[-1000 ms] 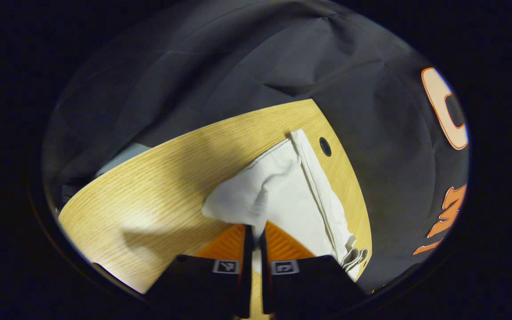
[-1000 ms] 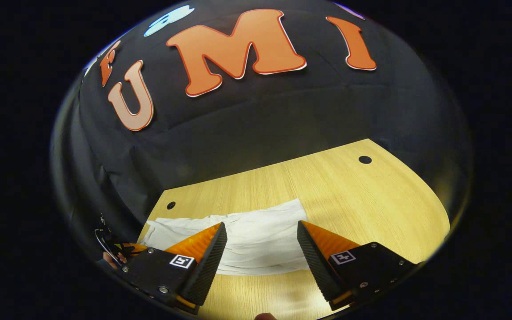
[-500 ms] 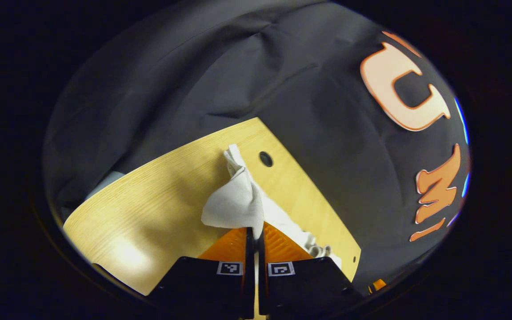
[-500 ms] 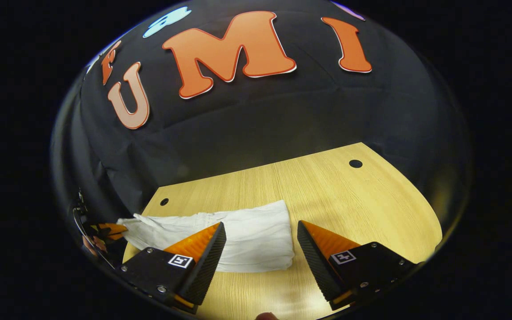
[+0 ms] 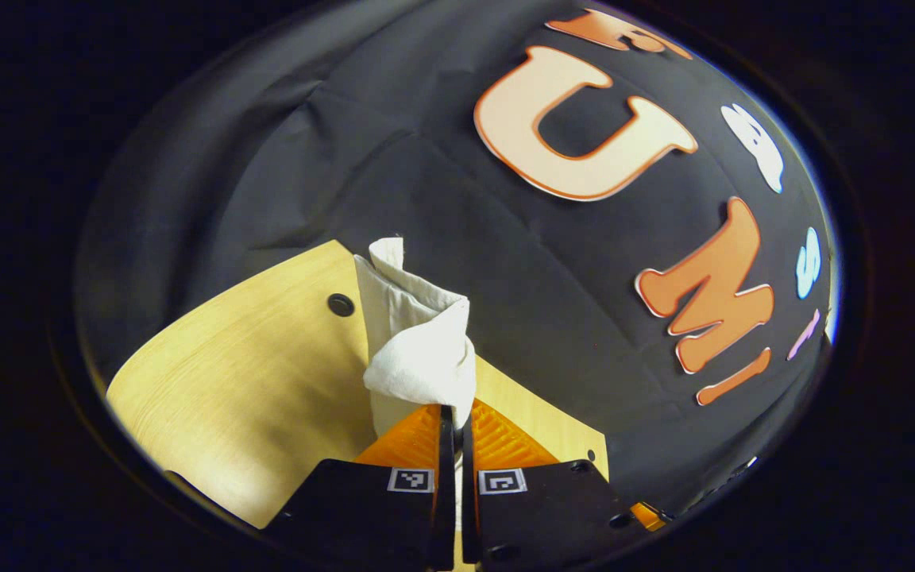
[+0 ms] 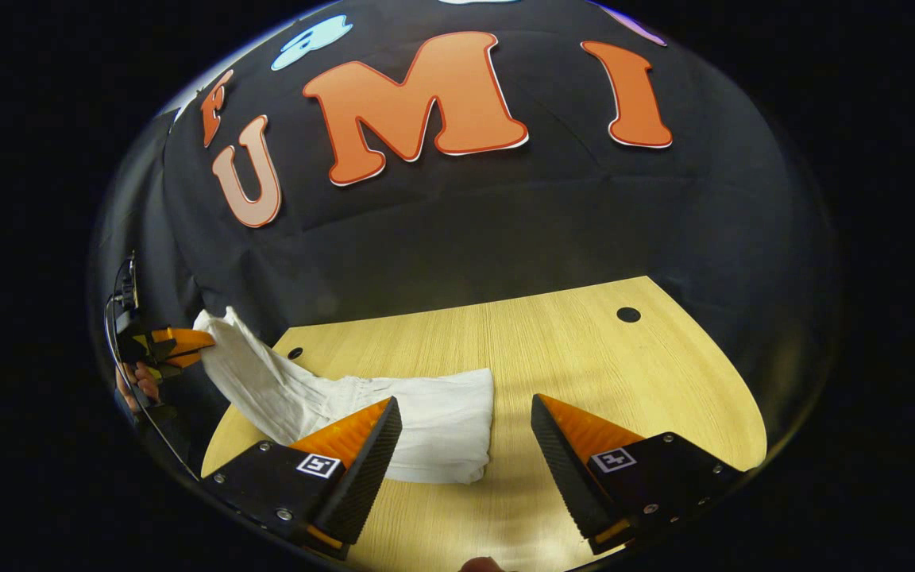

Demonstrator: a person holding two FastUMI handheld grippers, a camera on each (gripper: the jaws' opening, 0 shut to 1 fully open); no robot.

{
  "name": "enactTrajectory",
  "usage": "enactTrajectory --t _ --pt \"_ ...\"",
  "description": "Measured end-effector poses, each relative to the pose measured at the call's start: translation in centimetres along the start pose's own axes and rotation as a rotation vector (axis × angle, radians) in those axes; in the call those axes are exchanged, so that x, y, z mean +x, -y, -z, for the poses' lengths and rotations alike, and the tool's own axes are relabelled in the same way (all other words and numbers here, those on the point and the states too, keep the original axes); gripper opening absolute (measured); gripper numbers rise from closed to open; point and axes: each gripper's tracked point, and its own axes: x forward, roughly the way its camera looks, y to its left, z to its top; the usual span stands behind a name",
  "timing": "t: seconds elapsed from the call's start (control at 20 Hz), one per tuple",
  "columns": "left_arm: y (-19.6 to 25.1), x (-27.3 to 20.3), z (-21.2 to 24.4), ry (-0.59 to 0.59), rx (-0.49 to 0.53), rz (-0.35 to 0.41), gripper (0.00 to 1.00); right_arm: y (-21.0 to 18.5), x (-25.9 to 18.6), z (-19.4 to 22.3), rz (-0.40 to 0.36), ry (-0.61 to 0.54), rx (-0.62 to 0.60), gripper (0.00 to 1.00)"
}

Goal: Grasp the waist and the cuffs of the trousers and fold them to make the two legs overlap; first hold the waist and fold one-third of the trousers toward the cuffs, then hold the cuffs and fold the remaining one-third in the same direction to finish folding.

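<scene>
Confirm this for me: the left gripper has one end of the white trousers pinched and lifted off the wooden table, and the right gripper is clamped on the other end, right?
Not quite. The right gripper is open, its fingers spread apart above the trousers lying on the table, as the right gripper view shows. The rest holds: the left gripper has one end pinched and lifted.

Trousers (image 6: 426, 413) on table (image 6: 584, 349), one end raised at left in left tongs (image 6: 187, 349), right tongs (image 6: 465, 445) nearer
</scene>
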Motion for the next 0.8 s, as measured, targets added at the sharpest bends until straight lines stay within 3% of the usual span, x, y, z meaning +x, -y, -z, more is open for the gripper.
enactTrajectory --t 0.5,0.8 --pt "10.9 1.9 4.6 -0.036 0.086 0.09 0.07 5.8 -2.9 0.3 0.019 0.01 0.009 0.98" --pt "17.1 4.6 11.3 -0.133 0.139 0.142 0.07 9.9 -4.2 0.5 0.052 0.011 0.045 0.98"
